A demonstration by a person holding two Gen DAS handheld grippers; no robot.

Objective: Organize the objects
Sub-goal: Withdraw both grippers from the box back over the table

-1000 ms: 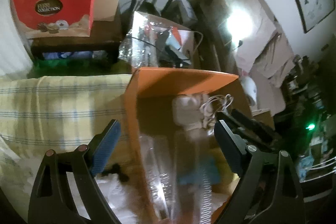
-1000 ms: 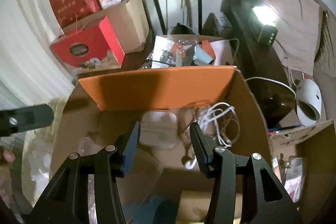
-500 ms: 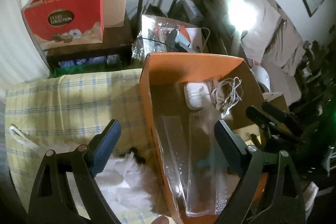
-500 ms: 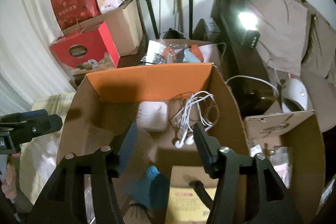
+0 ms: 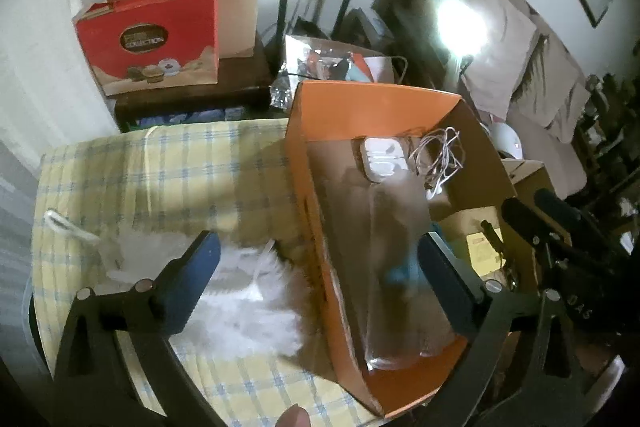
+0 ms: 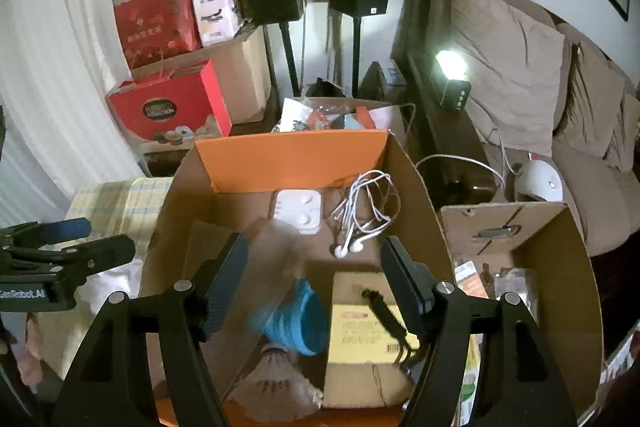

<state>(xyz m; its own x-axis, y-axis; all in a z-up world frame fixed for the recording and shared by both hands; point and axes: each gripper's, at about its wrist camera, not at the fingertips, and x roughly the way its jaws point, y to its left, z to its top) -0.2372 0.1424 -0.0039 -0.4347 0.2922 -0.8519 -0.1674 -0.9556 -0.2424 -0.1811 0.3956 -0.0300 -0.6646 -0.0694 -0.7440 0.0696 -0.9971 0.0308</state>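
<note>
Presently both grippers, left (image 5: 316, 273) and right (image 6: 314, 269), gape empty over the orange cardboard box (image 6: 292, 157); judged next: white fluffy item (image 5: 244, 303) beside the box's left wall.

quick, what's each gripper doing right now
left gripper: open, holding nothing, over the edge of the orange box.
right gripper: open, holding nothing, above the box's contents.

A yellow plaid cloth (image 5: 168, 171) covered the surface; on it sat an orange cardboard box (image 5: 372, 107) beside white fluff (image 5: 244, 307).
</note>
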